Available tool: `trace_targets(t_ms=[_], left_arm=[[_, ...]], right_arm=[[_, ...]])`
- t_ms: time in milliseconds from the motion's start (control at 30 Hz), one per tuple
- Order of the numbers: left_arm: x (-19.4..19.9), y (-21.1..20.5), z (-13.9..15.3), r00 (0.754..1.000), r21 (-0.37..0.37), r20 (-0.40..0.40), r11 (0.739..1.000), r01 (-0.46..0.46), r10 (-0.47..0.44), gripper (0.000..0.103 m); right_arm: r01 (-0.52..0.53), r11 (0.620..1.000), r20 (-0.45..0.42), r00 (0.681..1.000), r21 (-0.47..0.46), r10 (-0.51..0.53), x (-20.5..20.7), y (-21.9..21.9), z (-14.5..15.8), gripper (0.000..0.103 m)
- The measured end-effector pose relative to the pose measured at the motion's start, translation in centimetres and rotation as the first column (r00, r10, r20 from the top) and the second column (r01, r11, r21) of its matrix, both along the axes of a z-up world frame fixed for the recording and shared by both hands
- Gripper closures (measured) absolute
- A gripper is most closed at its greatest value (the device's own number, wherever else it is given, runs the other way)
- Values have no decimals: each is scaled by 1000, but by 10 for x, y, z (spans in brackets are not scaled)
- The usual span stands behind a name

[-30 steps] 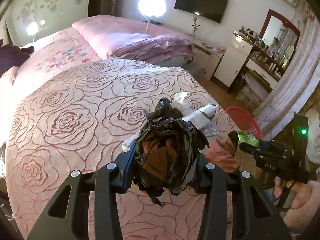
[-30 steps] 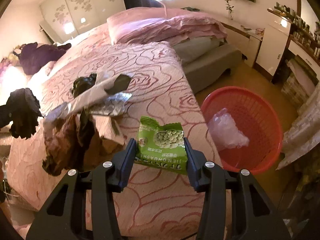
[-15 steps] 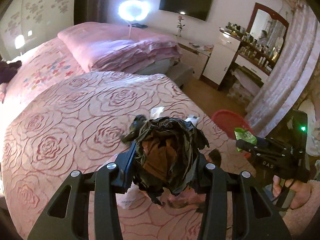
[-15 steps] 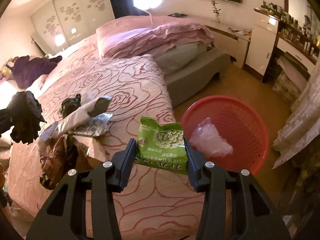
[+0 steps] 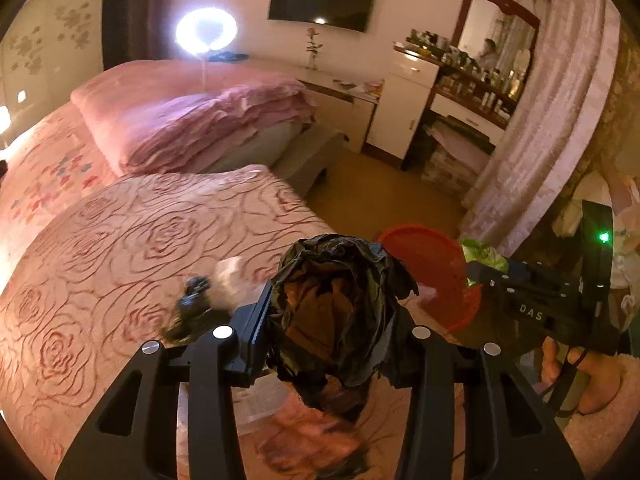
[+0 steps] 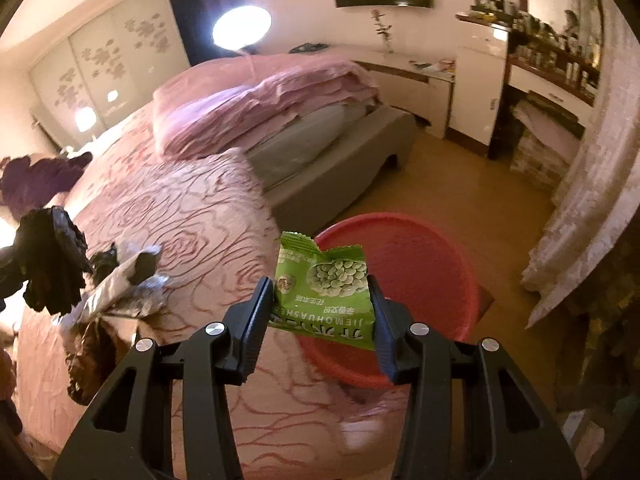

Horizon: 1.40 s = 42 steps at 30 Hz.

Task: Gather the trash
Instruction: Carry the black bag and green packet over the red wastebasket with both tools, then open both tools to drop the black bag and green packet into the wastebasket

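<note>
Both grippers carry trash lifted clear of the bed (image 6: 192,216), apparently so it can be dropped into the red basket (image 6: 432,252) on the floor beside it. The right gripper (image 6: 322,304) has its jaws pinching a green snack packet (image 6: 326,292) by its side edges, flat and printed with peas, just above the basket's near rim. The left gripper (image 5: 334,316) has its jaws clamped on a crumpled black plastic bag (image 5: 340,304) with brown showing inside; more wrappers (image 6: 124,284) lie on the bed.

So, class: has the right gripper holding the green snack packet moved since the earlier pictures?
Yes. The right gripper with the green snack packet has shifted off the bed toward the red basket, which now lies behind it.
</note>
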<state>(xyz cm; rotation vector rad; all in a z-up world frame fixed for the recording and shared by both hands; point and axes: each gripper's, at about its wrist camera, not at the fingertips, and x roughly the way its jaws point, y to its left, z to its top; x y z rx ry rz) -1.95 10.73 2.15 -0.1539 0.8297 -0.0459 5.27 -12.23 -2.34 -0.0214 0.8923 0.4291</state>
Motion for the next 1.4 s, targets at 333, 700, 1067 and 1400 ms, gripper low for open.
trace_targets(t_ms=[333, 700, 1067, 1400], left_arm=[[38, -45, -1, 995, -13, -21, 995, 95, -96, 61], [76, -99, -36, 975, -9, -117, 982, 191, -191, 61], [107, -121, -79, 954, -17, -215, 977, 211, -209, 61], [119, -127, -97, 941, -28, -257, 975, 220, -220, 51]], right_arm=[[100, 995, -9, 995, 0, -100, 16, -39, -2, 58], [154, 988, -53, 987, -9, -154, 33, -60, -21, 58], [169, 985, -97, 980, -30, -171, 48, -71, -43, 58], [157, 987, -148, 976, -29, -159, 64, -70, -62, 57]])
